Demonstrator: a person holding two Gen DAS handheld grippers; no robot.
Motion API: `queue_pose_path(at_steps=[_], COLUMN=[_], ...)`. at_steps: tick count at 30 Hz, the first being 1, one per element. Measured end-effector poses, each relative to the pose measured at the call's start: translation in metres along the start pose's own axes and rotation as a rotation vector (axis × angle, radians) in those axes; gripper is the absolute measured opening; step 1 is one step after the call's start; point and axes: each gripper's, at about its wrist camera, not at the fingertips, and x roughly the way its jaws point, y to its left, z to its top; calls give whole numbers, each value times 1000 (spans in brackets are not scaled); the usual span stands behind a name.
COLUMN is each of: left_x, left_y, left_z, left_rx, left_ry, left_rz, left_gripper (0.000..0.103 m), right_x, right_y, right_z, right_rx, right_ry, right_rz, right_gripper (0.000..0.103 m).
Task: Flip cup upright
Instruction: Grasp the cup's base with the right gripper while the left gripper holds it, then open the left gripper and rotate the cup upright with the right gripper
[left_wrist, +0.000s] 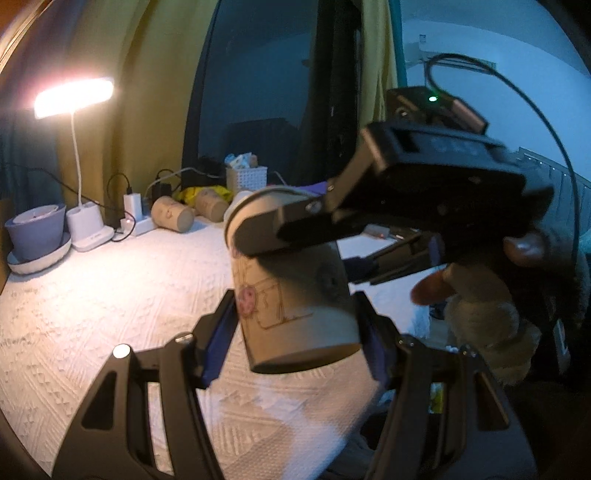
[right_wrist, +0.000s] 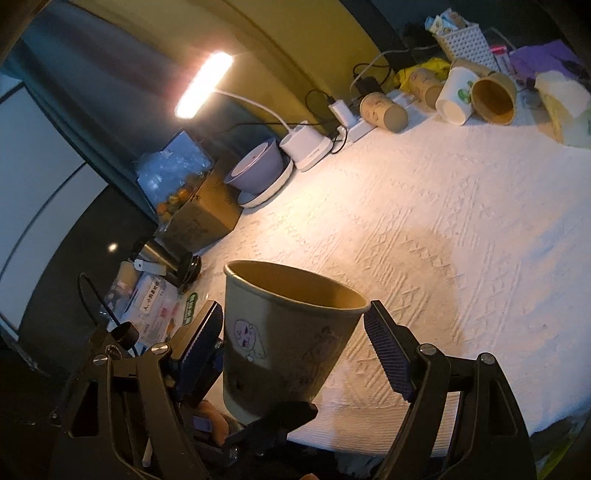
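Paper cup (right_wrist: 284, 339) held above white textured desk (right_wrist: 461, 229), mouth up, slightly tilted. Left gripper (left_wrist: 295, 325) fingers pinch cup near base. Right gripper (right_wrist: 295, 354) fingers spread either side of cup, apart from wall. Lit desk lamp (right_wrist: 203, 85) far left; spare cups far right.

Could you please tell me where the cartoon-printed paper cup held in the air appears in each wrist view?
Left wrist view: the paper cup is at the centre, tilted.
Right wrist view: the paper cup is at lower centre, with its open mouth facing up.
Shared landmark: the lit desk lamp, at upper left in both views.
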Motion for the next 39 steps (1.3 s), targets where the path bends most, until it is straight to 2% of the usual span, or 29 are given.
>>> queue_pose_path(at_steps=[4, 6, 15, 20, 26, 30, 33, 39], left_x=[-1, -1, 1, 6, 5, 4, 3, 5], left_y=[0, 1, 8, 14, 31, 47, 59, 86], left_z=[0, 0, -2, -6, -9, -10, -10, -6], left_rx=[-9, -12, -28, -47, -117, -178, -221, -315], left_ry=[0, 2, 33, 80, 131, 175, 192, 195], left_rz=[-4, -4, 8, -9, 37, 93, 151, 190], left_gripper=[63, 63, 66, 76, 76, 76, 76, 76], right_x=[5, 7, 14, 18, 24, 22, 22, 37], right_y=[-1, -1, 2, 3, 0, -5, -13, -20], right_z=[-1, 0, 2, 6, 18, 27, 31, 35], right_rx=[6, 6, -19, -26, -54, -96, -123, -226], right_ry=[22, 23, 39, 28, 0, -56, -98, -128], right_rz=[26, 36, 26, 4, -63, -112, -175, -336], right_gripper=[82, 76, 73, 73, 73, 73, 73, 73])
